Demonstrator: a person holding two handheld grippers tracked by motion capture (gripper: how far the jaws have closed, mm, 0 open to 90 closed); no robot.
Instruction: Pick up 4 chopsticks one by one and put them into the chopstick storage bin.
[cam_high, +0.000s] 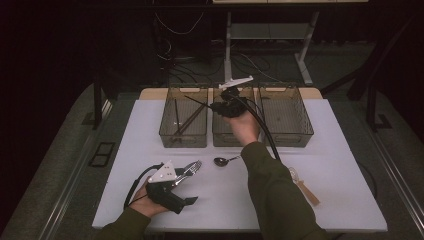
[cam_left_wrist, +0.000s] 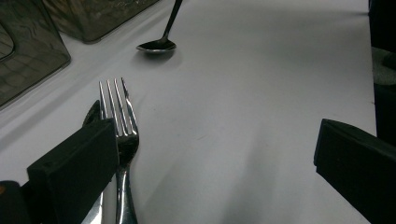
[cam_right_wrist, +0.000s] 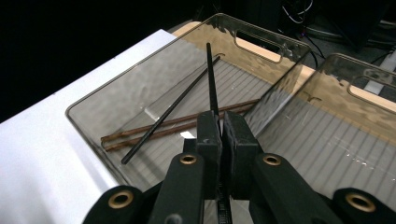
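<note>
Right tool (cam_right_wrist: 220, 135) clamped on black chopstick (cam_right_wrist: 211, 77) — tip over left bin (cam_right_wrist: 88, 105); keep it aimed at the pair inside. Left tool (cam_left_wrist: 215, 154) spread, fork (cam_left_wrist: 122, 126) on counter (cam_left_wrist: 261, 70) by one jaw.

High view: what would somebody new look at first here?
Probably the right gripper, its fingers shut on a black chopstick above the left bin, where another black chopstick and two brown ones already lie. Next, the left gripper at the table's near left, open beside a shiny fork, with a dark spoon lying further in.
</note>
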